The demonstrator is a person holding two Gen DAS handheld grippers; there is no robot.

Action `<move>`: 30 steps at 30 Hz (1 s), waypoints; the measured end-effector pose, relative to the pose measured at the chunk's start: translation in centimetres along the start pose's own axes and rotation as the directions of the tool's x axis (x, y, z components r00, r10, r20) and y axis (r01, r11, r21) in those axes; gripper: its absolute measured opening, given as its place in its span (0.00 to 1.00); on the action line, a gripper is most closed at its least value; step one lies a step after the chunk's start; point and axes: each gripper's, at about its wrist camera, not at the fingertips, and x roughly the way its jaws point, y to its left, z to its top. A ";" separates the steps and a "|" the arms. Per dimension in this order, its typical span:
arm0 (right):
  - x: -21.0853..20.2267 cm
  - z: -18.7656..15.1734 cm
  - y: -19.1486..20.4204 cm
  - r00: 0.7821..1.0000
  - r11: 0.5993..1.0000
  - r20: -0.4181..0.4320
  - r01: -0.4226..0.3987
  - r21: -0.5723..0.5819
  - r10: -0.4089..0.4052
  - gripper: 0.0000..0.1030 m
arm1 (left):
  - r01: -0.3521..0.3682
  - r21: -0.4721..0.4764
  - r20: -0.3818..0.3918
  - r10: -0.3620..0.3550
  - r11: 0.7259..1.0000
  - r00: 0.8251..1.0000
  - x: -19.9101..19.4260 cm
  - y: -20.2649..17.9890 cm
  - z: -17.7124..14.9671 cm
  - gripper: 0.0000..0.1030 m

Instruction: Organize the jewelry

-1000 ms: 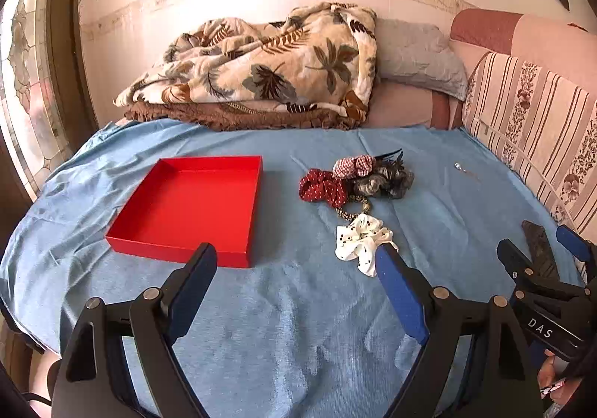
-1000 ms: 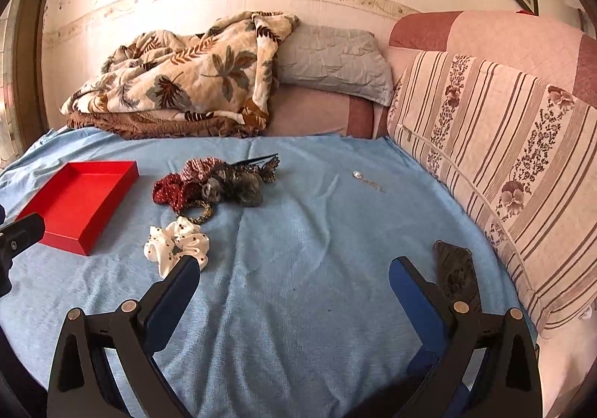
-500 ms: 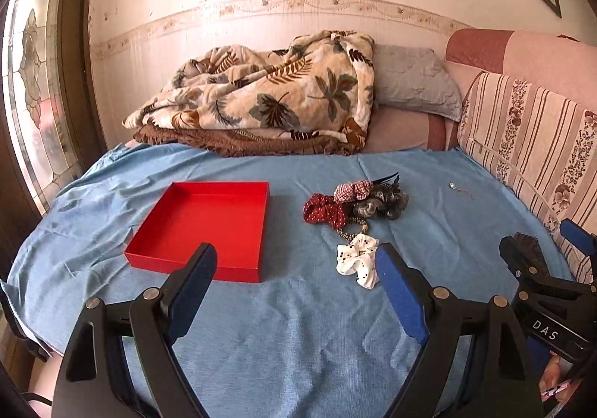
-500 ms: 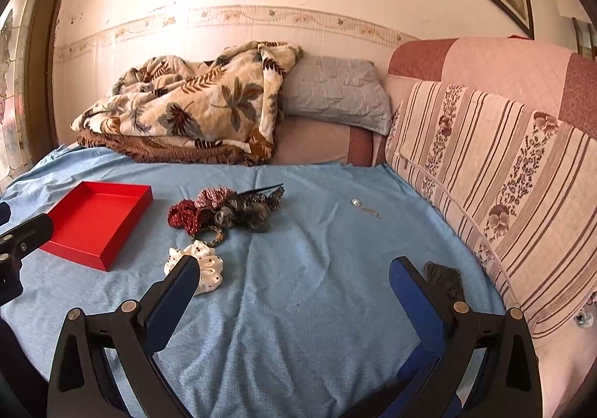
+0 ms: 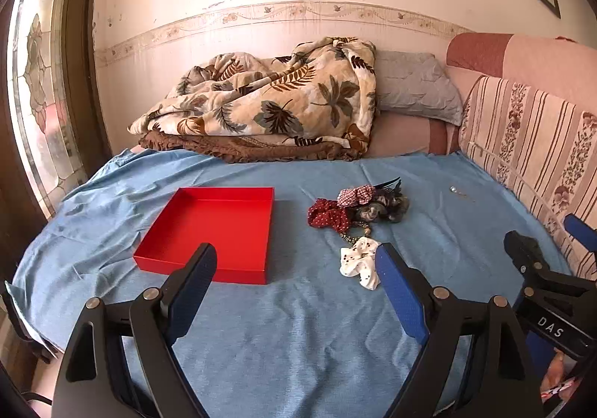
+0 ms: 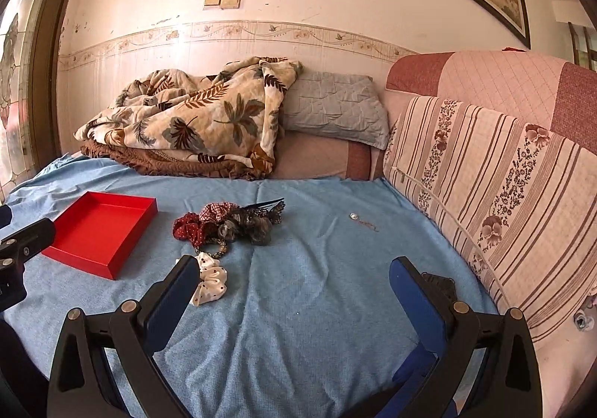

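An empty red tray (image 5: 209, 231) (image 6: 97, 231) lies on the blue bedsheet, left of a pile of scrunchies (image 5: 358, 207) (image 6: 227, 222) with a beaded piece under it. A white dotted scrunchie (image 5: 360, 261) (image 6: 211, 280) lies nearest me. A small silver pendant on a chain (image 5: 457, 191) (image 6: 362, 221) lies alone further right. My left gripper (image 5: 294, 268) is open and empty, held back above the sheet. My right gripper (image 6: 294, 280) is open and empty too, and shows at the right of the left wrist view (image 5: 541, 250).
A leaf-print blanket (image 5: 268, 108) and a grey pillow (image 6: 332, 108) are piled at the head of the bed. A striped cushion (image 6: 503, 186) lines the right side. A dark flat object (image 6: 442, 283) lies by the right fingertip. A window frame stands at the left.
Both grippers have tilted up and drawn back, so the wall and more of the room show. The jewelry and tray have not moved. Both grippers stay open.
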 end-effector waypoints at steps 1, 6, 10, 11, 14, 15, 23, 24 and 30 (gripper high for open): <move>-0.1 0.0 0.0 1.000 1.000 0.000 0.001 0.001 -0.001 1.00 | -0.006 0.003 -0.004 0.006 1.000 1.000 0.0 -0.1 -0.1 0.84; 0.3 -0.2 -0.2 1.000 1.000 -0.011 0.002 0.009 -0.001 1.00 | 0.001 0.007 -0.040 0.000 1.000 0.999 0.8 -0.4 -0.1 0.84; 1.1 -0.4 -0.6 1.000 1.000 -0.030 0.000 0.021 0.001 1.00 | 0.011 0.020 -0.064 -0.010 1.000 0.998 1.7 -0.8 -0.3 0.84; 1.3 -0.5 -0.6 0.999 1.000 -0.035 0.000 0.023 0.001 1.00 | 0.012 0.024 -0.070 -0.010 1.000 0.997 2.0 -0.9 -0.3 0.84; 2.1 -0.8 -0.8 0.999 1.000 -0.051 -0.001 0.028 0.002 1.00 | 0.010 0.032 -0.092 -0.007 0.999 0.996 2.8 -1.2 -0.5 0.84; 2.2 -0.9 -0.9 0.999 1.000 -0.054 -0.001 0.030 0.003 1.00 | 0.012 0.034 -0.102 -0.008 0.999 0.995 3.1 -1.3 -0.6 0.84; 4.5 -1.7 -1.1 0.995 0.999 -0.102 -0.004 0.038 0.008 1.00 | 0.047 0.035 -0.181 -0.040 0.998 0.983 6.4 -1.8 -1.2 0.83; 4.9 -1.8 -1.2 0.994 0.999 -0.110 -0.005 0.040 0.009 1.00 | 0.051 0.034 -0.193 -0.044 0.998 0.980 7.0 -1.9 -1.3 0.84; 6.8 -2.3 -1.7 0.989 0.999 -0.147 -0.004 0.048 0.011 1.00 | 0.091 0.008 -0.277 -0.085 0.996 0.957 10.8 -1.9 -2.0 0.83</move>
